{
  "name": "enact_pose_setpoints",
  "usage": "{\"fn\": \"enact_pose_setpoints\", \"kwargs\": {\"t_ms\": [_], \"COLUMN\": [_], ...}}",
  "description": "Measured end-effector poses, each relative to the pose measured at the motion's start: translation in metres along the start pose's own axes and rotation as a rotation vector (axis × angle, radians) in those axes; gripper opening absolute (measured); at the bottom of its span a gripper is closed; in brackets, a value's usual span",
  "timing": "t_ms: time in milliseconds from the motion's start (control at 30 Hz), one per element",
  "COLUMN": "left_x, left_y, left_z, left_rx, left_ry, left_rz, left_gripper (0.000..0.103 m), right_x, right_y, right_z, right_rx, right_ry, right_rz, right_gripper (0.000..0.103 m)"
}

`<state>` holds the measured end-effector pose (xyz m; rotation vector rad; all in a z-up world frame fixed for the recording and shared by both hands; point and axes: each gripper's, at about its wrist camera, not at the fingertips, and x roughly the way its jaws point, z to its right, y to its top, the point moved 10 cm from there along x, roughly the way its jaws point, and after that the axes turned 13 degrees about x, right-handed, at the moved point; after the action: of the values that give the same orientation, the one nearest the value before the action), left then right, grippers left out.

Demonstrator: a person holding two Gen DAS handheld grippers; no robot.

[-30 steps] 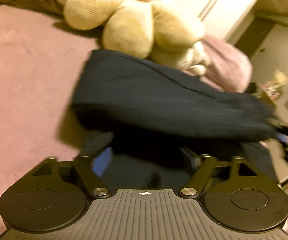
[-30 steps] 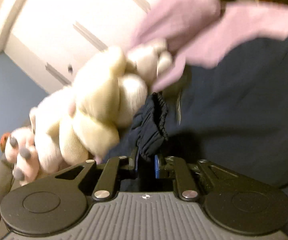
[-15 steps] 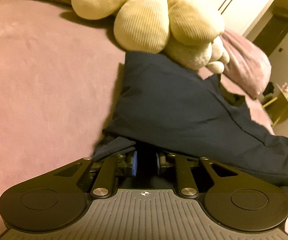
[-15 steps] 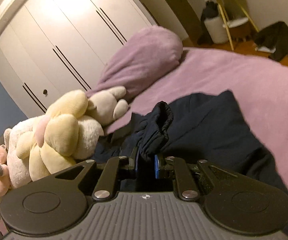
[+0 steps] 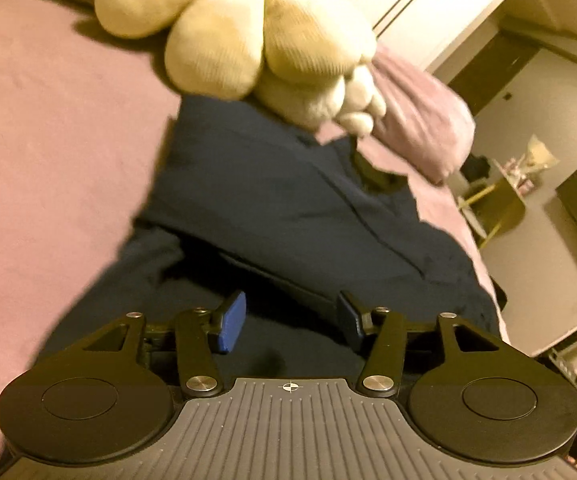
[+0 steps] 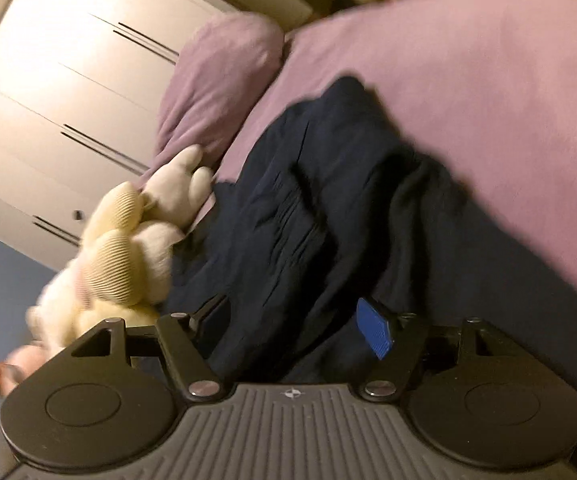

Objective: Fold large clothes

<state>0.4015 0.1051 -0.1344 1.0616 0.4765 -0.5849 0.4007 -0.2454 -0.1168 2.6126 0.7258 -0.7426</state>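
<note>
left gripper [image 5: 290,322]: opening, pads clear of navy garment [image 5: 288,200] | right gripper [image 6: 294,326]: opening, spread over it

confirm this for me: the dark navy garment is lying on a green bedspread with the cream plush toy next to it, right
Not quite: the bedspread is pinkish purple, not green, as the right wrist view shows. The rest holds: the dark navy garment lies on it with the cream plush toy next to it.

The left claw [image 5: 291,318] is matte black: a grey ribbed plate with a small crosshair mark at twelve o'clock, flanked by two round black discs at nine and three o'clock. Slim link arms turn on silver screws and end in blue pads [image 5: 230,322]. The right claw [image 6: 294,320] looks identical, blue pad [image 6: 375,333] included.
</note>
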Motion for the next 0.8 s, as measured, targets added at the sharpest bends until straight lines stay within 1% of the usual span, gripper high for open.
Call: {"fn": "enact_pose_setpoints", "kwargs": {"t_ms": [67,100,133,167,200,233,367,467,567,600,633,667,700,733,800], "left_x": [0.02,0.03,0.039,0.047,0.055,0.06,0.078,0.088,0.08,0.073,0.065,0.059,0.049,0.04,0.026], "left_y": [-0.001,-0.003,-0.004,-0.004,-0.001,0.001,0.012,0.015,0.014,0.013,0.011,0.01,0.008,0.007,0.008], "left_z": [0.001,0.0,-0.001,-0.002,-0.004,-0.006,-0.015,-0.02,-0.02,-0.02,-0.019,-0.016,-0.013,-0.01,-0.002], "left_rx": [-0.009,-0.018,-0.027,-0.027,-0.018,-0.009,-0.013,-0.011,0.003,0.01,0.02,0.035,0.059,0.087,0.147], "left_ry": [-0.007,0.0,0.0,-0.002,0.014,0.036,0.088,0.106,0.109,0.112,0.105,0.094,0.089,0.09,0.104], "left_rz": [-0.037,-0.068,-0.095,-0.112,-0.12,-0.118,-0.106,-0.113,-0.119,-0.123,-0.128,-0.129,-0.126,-0.114,-0.09], "left_gripper": [0.048,0.045,0.036,0.028,0.024,0.021,0.017,0.014,0.011,0.012,0.017,0.025,0.029,0.031,0.032], "right_x": [0.014,0.021,0.028,0.032,0.036,0.04,0.043,0.056,0.071,0.072,0.068,0.064,0.059,0.046,0.026], "right_y": [0.0,0.002,0.005,0.007,0.007,0.008,0.017,0.031,0.038,0.037,0.035,0.032,0.029,0.024,0.015], "right_z": [-0.001,-0.003,-0.002,-0.001,0.0,-0.002,-0.015,-0.01,-0.004,-0.005,-0.006,-0.008,-0.012,-0.016,-0.025], "right_rx": [0.044,0.043,0.041,0.036,0.023,-0.001,-0.142,-0.154,-0.168,-0.181,-0.199,-0.215,-0.228,-0.251,-0.318], "right_ry": [-0.004,-0.009,-0.035,-0.071,-0.095,-0.11,-0.139,-0.163,-0.166,-0.168,-0.172,-0.173,-0.171,-0.163,-0.14], "right_rz": [-0.017,-0.011,0.0,0.005,0.004,0.006,0.053,0.078,0.073,0.069,0.055,0.035,0.019,0.013,0.04], "right_gripper": [0.065,0.052,0.035,0.03,0.025,0.023,0.021,0.02,0.019,0.02,0.025,0.028,0.034,0.037,0.038]}}
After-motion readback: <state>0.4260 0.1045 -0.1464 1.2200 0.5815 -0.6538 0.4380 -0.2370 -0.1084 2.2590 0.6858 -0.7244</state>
